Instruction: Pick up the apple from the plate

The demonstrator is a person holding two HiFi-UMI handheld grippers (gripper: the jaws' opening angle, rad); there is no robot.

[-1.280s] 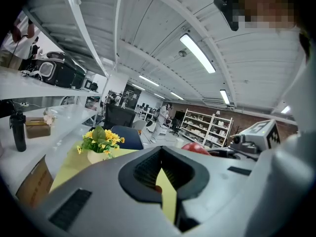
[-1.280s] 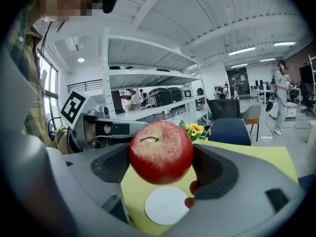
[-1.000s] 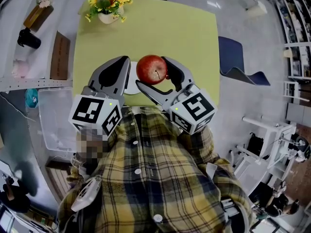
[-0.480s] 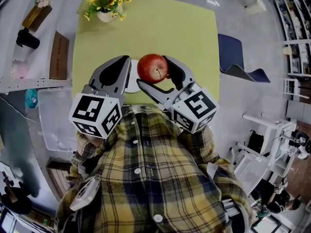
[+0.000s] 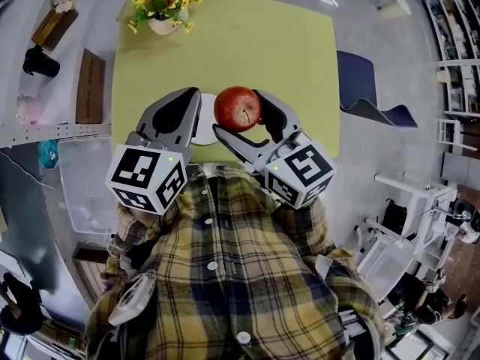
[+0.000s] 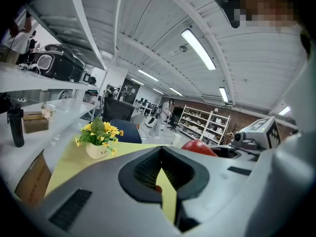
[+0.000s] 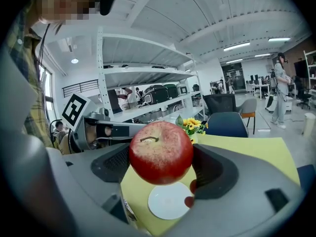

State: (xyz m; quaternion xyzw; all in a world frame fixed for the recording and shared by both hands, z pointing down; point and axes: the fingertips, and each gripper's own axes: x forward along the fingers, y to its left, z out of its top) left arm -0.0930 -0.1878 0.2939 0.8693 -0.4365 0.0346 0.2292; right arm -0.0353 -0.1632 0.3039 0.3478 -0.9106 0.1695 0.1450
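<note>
A red apple (image 5: pixel 238 109) hangs above the yellow table (image 5: pixel 285 58), with my right gripper (image 5: pixel 241 113) shut on it. In the right gripper view the apple (image 7: pixel 161 152) sits between the dark pads, and the empty white plate (image 7: pixel 169 201) lies on the table below it. In the head view the plate (image 5: pixel 205 128) shows only partly between the two grippers. My left gripper (image 5: pixel 190 96) hovers just left of the apple, its jaws together and holding nothing. From the left gripper (image 6: pixel 161 157) view the apple (image 6: pixel 199 147) peeks over at the right.
A white pot of sunflowers (image 5: pixel 166 6) stands at the table's far left corner. A blue chair (image 5: pixel 367 92) is right of the table. On the left are a shelf with a black bottle (image 5: pixel 37 61), a brown box (image 5: pixel 91 86) and a clear bin (image 5: pixel 82 193).
The right gripper and the apple have drifted very slightly to the right. The left gripper has stayed where it was.
</note>
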